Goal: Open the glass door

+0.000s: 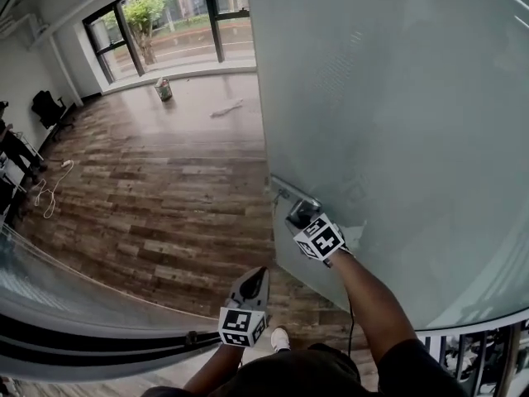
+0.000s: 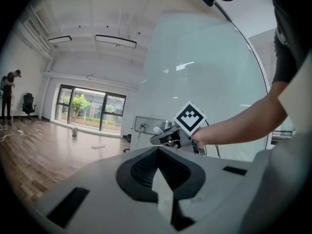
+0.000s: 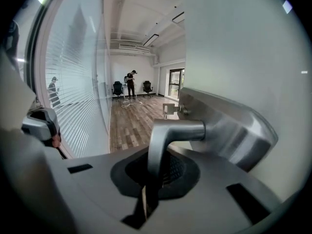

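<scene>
Wooden floor (image 1: 165,188) fills the left, seen past the edge of the frosted glass door (image 1: 397,122). Near centre, the left gripper (image 1: 259,272) hangs free, its fingers (image 2: 141,167) clenched on nothing. To the right, the right gripper (image 1: 297,213) has its fingers (image 3: 181,172) grasping the metal door handle (image 3: 168,130). The door looks partly open; swinging it wider likely calls for a firm grip and a steady arc.

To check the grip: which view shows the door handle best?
The right gripper view: the door handle fills the middle, clamped in the right tool. In the head view and the left gripper view that tool hides most of it.
</scene>
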Motion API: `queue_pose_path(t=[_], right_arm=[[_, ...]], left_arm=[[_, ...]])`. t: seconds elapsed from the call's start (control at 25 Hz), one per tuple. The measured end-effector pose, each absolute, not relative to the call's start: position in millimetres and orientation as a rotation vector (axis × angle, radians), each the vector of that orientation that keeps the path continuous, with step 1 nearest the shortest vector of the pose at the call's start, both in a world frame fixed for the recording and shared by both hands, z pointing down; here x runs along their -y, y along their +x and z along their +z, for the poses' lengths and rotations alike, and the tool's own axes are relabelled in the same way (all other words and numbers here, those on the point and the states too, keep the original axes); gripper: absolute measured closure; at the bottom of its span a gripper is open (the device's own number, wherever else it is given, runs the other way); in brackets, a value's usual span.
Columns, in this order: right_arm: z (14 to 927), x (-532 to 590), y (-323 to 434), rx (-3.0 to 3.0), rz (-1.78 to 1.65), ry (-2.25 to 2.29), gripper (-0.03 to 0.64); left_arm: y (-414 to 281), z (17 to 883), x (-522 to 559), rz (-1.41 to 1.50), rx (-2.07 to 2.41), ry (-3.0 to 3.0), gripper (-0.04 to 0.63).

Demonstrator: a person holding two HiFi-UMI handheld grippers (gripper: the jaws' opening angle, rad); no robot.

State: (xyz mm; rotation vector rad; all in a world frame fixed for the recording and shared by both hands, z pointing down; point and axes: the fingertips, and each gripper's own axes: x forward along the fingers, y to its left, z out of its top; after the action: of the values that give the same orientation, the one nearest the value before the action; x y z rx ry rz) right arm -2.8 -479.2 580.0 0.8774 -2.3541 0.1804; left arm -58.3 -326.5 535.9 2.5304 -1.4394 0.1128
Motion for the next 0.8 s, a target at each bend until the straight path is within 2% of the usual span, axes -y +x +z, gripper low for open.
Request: queue_pose_path(t=[0.8], right_arm=[[575,670,183,2.228,0.350,1.183,0.603]], left_arm=[[33,536,475,0.164,1.482,2.486,0.592]])
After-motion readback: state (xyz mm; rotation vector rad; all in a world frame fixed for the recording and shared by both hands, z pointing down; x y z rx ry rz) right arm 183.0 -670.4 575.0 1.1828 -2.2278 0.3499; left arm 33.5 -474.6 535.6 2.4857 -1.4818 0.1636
